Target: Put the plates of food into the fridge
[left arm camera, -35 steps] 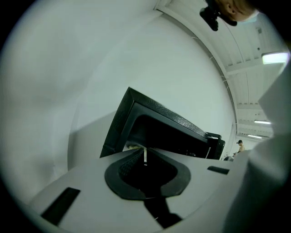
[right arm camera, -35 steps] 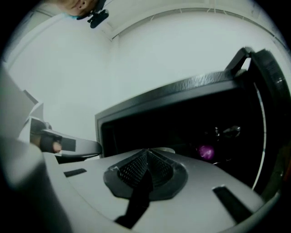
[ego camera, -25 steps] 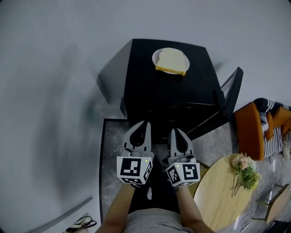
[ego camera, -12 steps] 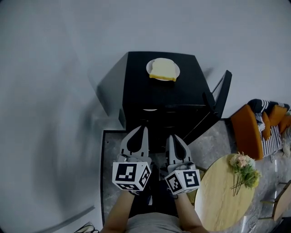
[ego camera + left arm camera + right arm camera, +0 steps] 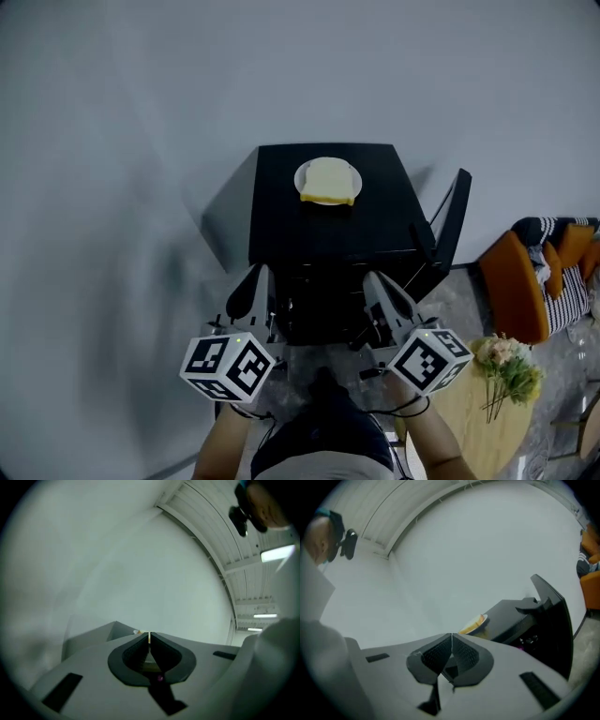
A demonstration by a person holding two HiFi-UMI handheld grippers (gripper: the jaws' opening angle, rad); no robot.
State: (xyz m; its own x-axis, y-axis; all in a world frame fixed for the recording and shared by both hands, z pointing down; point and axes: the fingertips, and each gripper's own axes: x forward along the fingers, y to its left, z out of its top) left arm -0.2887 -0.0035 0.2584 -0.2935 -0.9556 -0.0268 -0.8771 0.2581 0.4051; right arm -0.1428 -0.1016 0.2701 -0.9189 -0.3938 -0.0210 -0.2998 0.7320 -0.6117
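Pale grey wall [image 5: 141,141] behind a low black fridge [image 5: 328,230], with two empty grippers held level in front of it.

Left gripper [image 5: 255,277] has its jaws pressed together with nothing between them, and the right gripper [image 5: 377,281] is the same, its ribbed pads meeting along a thin seam. They sit side by side and apart, at the near edge of the fridge's open front, each pointing towards the far wall. Beyond them, the plate [image 5: 302,174] rests on the fridge's flat top, towards the far side and about midway across, carrying a slice of bread [image 5: 330,182]. The fridge door [image 5: 448,225] stands swung out to the right. Farther right and nearer, a round wooden table [image 5: 469,422] holds a bunch of flowers [image 5: 506,367]. An orange chair [image 5: 516,281] stands at the right edge, beyond the table.
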